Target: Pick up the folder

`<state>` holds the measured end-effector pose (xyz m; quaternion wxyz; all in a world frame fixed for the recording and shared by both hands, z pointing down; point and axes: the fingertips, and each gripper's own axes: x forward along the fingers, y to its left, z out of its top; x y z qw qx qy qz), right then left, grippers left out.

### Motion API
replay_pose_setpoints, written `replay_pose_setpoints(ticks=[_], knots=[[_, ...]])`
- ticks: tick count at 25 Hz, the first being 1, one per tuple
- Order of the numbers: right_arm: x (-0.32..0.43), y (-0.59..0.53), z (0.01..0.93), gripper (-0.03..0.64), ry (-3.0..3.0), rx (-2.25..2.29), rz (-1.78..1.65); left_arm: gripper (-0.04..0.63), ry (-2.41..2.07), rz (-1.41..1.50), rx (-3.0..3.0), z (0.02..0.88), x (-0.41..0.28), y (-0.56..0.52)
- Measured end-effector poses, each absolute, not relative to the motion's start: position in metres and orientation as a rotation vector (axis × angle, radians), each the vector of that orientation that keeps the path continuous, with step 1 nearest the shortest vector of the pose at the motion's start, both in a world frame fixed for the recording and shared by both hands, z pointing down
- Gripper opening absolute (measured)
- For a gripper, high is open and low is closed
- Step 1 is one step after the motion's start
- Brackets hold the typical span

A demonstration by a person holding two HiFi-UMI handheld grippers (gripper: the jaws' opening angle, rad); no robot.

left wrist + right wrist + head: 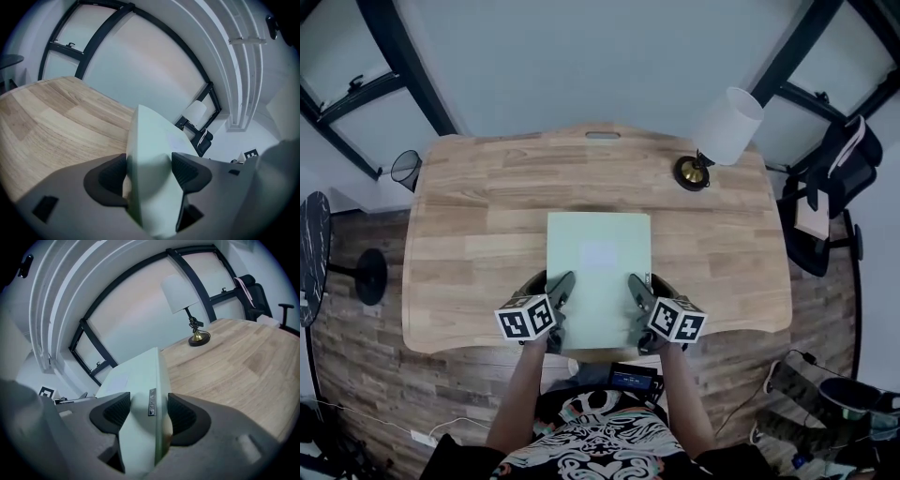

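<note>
The pale green folder (598,258) lay lengthwise over the middle of the near half of the wooden table (469,234), its near end reaching out to the table's near edge. The left gripper (560,292) was clenched on the folder's near left corner; in the left gripper view both dark ribbed pads (186,169) pressed against the folder (152,136), one on each face, with the sheet running away between them toward the far side. The right gripper (637,295) grasped the near right corner in the same way, and in the right gripper view its jaws closed on the folder's edge (140,376), where a small dark label strip (152,401) showed between the pads. Whether the folder's far end touched the wood could not be told. A faint paler rectangle (599,254) marked the folder's upper face. At the far right corner of the table stood a lamp (727,127) with a white shade and a brass base, well apart from the folder. Off the right of the table was a dark office chair (839,173), and off the far left corner a mesh bin (406,169)
</note>
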<state>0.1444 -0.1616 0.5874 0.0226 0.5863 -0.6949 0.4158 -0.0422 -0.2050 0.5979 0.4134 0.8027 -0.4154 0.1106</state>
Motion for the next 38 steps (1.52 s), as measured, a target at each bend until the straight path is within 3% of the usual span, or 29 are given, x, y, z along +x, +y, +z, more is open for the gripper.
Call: replay_pose_setpoints(ticks=[38], knots=[[0.127, -0.116, 0.523, 0.239, -2.235, 1.872, 1.160, 0.285, -1.050, 0.191, 2.114, 0.533, -0.060, -0.162]])
